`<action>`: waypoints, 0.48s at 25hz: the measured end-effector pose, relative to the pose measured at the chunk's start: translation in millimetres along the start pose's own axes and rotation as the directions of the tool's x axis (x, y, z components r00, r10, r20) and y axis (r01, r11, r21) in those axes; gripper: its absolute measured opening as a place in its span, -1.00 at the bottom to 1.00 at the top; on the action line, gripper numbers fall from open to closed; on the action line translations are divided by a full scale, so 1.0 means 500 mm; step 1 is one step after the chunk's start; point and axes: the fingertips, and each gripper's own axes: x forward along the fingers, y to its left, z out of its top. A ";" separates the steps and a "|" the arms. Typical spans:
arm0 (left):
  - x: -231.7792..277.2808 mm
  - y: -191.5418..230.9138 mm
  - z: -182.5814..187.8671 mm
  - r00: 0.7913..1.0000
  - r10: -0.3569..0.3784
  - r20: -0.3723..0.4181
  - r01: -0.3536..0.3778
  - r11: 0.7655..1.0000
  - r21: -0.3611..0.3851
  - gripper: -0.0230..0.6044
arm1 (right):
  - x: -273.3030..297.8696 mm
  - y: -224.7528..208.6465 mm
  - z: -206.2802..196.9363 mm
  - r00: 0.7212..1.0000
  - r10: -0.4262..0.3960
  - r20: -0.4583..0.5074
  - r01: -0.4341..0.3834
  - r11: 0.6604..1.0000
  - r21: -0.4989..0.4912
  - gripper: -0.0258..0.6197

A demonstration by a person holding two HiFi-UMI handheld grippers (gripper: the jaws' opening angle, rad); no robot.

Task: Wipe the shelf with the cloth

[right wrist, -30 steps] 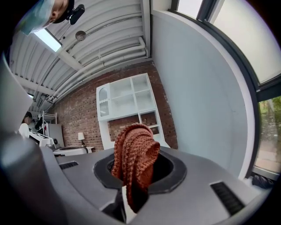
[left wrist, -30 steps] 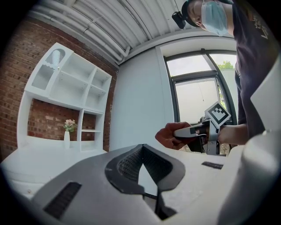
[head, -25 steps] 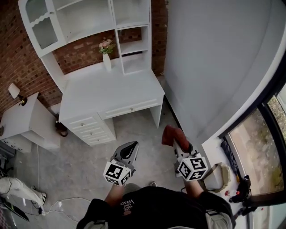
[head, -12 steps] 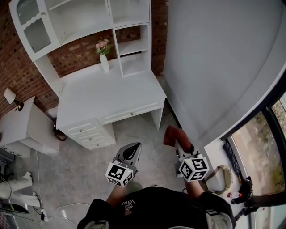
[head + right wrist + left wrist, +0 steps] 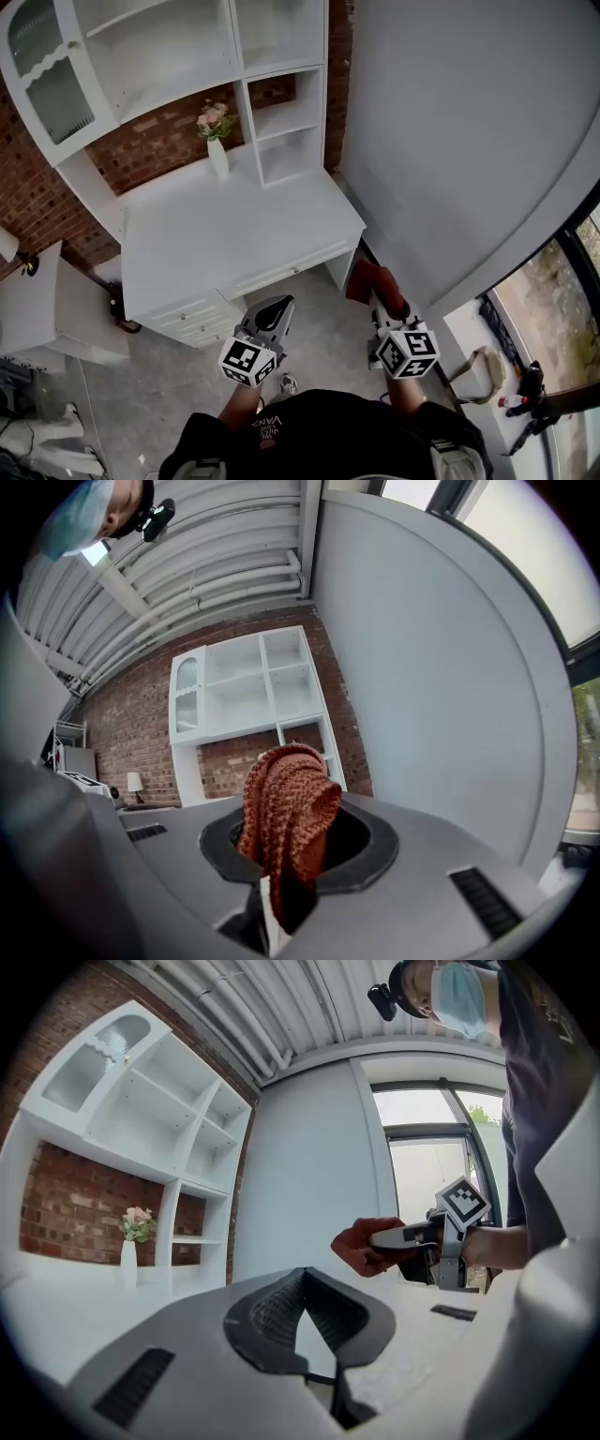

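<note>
Rust-red knitted cloth [image 5: 286, 808] sits pinched in your right gripper's [image 5: 379, 298] fingers, bunched and standing up out of them, carried low and well short of the white shelf [image 5: 286, 103]. Your left gripper [image 5: 274, 314] has its fingers closed on nothing. Over the last second the worktop [image 5: 225, 234] and the shelf above it have drawn nearer in the head view, so you are closing in; wiping has not begun, and you likely need another step before you can reach

Soft daylight, fisheye edges, dark vignette
</note>
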 end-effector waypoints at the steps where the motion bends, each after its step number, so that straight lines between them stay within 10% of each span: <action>1: -0.002 0.023 0.002 1.000 -0.012 -0.004 0.012 1.000 0.002 -0.90 | 0.015 0.015 0.000 1.000 -0.009 0.009 0.009 1.000 0.011 -0.63; 12: 0.041 0.180 -0.005 0.992 -0.122 -0.026 0.121 0.992 -0.021 -0.90 | 0.135 0.056 -0.018 0.991 -0.132 -0.011 0.132 0.991 -0.008 -0.63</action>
